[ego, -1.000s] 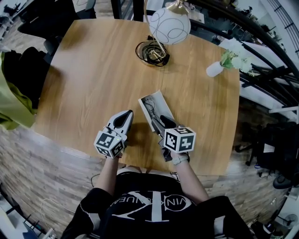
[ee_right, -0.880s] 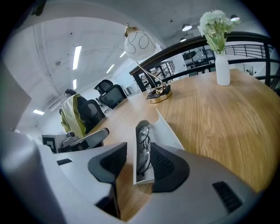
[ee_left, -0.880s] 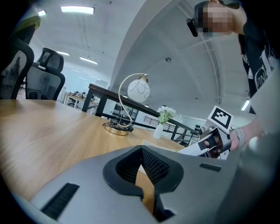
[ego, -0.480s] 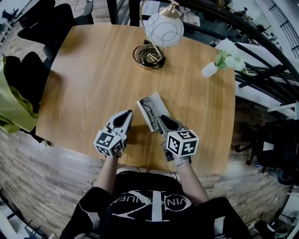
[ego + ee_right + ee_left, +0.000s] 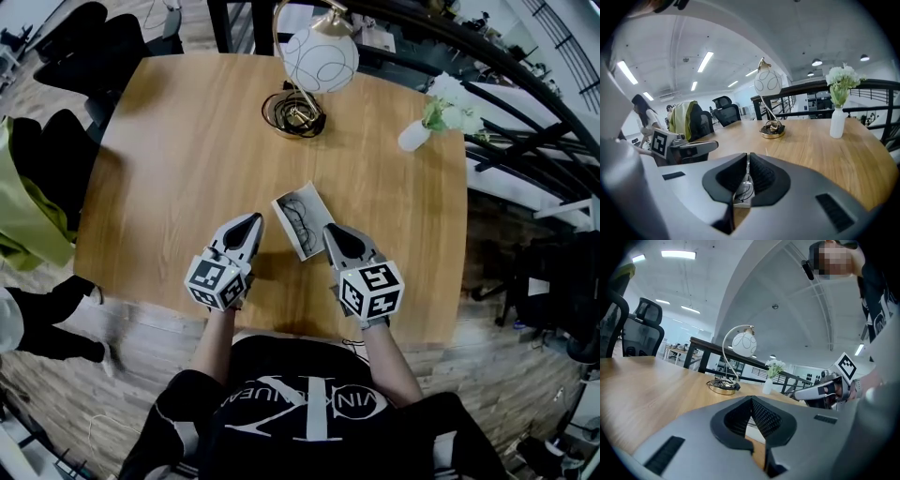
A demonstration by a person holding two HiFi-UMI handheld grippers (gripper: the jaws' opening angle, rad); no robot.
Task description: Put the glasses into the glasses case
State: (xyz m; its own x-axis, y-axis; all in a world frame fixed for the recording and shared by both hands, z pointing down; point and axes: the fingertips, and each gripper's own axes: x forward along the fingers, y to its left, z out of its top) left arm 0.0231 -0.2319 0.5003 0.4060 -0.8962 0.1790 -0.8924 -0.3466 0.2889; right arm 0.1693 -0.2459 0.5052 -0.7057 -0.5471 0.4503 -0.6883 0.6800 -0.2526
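The white glasses case (image 5: 314, 243) lies open on the wooden table (image 5: 187, 159), with the dark-framed glasses (image 5: 298, 215) resting inside it. My left gripper (image 5: 253, 222) hovers just left of the case, jaws shut and empty; in its own view my left gripper (image 5: 751, 399) shows its pads meeting. My right gripper (image 5: 332, 232) hangs just right of the case, a little above the table, shut on nothing. In the right gripper view, below my right gripper (image 5: 747, 155), the glasses (image 5: 743, 189) show in the case (image 5: 739, 204).
A globe lamp (image 5: 320, 56) stands at the table's far side, its brass base ringed by coiled cable (image 5: 292, 112). A white vase of flowers (image 5: 413, 136) sits at the far right. Office chairs and a green jacket (image 5: 23, 216) are at left. A person's leg (image 5: 52, 319) shows by the near-left corner.
My right gripper has drawn back off the case, risen and closed its jaws empty. The case and glasses stay on the table. The left gripper has hardly moved.
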